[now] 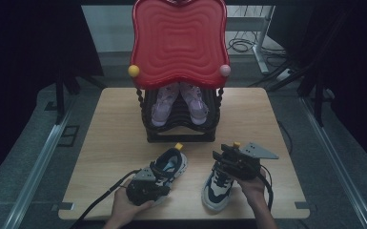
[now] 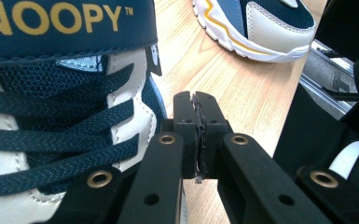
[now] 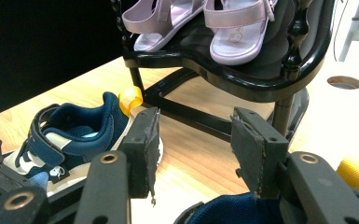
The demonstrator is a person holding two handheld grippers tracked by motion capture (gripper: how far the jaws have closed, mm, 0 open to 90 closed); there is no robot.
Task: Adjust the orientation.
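Two navy-and-white sneakers on the light wooden desk (image 1: 109, 124), toes toward the person, just in front of a black shoe rack (image 1: 181, 129) with a red wavy top. Left sneaker (image 1: 171, 164) under the left claw (image 2: 196, 105), clenched with pads pressed together on nothing, beside the navy laces (image 2: 51, 135). Right sneaker (image 1: 218, 188) under the right claw (image 3: 193, 140), released, jaws parted above its navy collar. Pair of lilac sandals (image 3: 200, 23) on the rack's shelf.

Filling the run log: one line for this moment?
left gripper shut beside left sneaker | right gripper open over right sneaker
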